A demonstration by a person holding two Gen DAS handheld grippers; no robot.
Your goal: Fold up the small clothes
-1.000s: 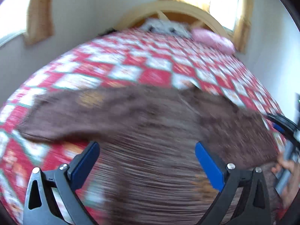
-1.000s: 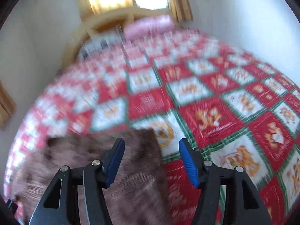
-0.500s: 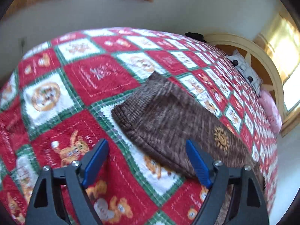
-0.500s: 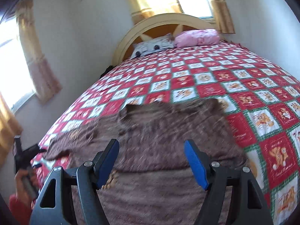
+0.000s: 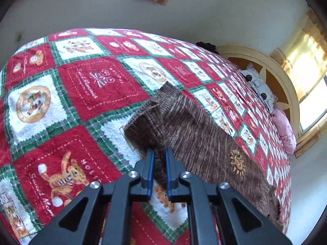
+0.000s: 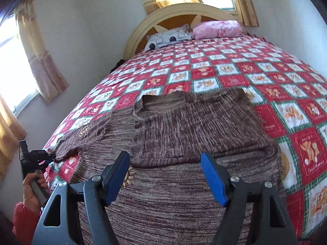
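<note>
A brown knit sweater [image 6: 184, 134] lies spread on the red, white and green quilt [image 6: 255, 77]. One sleeve [image 6: 85, 134] stretches out to the left, and a fold of knit lies across the chest. My left gripper [image 5: 157, 153] is shut on the end of that sleeve [image 5: 204, 138], whose ribbed cuff [image 5: 147, 120] stands bunched up just past the blue pads. From the right wrist view the left gripper [image 6: 34, 157] shows at the bed's left edge, held by a hand. My right gripper [image 6: 165, 159] hangs open over the sweater's body, with nothing pinched between its pads.
Against the arched wooden headboard [image 6: 184, 10] lie a patterned pillow [image 6: 169, 37] and a pink pillow [image 6: 216, 29]. A wall with curtained windows [image 6: 40, 61] runs close along the bed's left side. The person's hand [image 6: 30, 187] and red sleeve are at the lower left.
My left gripper swung out along the sleeve to its end and shut on the cuff. My right gripper moved from the sweater's right edge to over its middle, jaws slightly wider.
</note>
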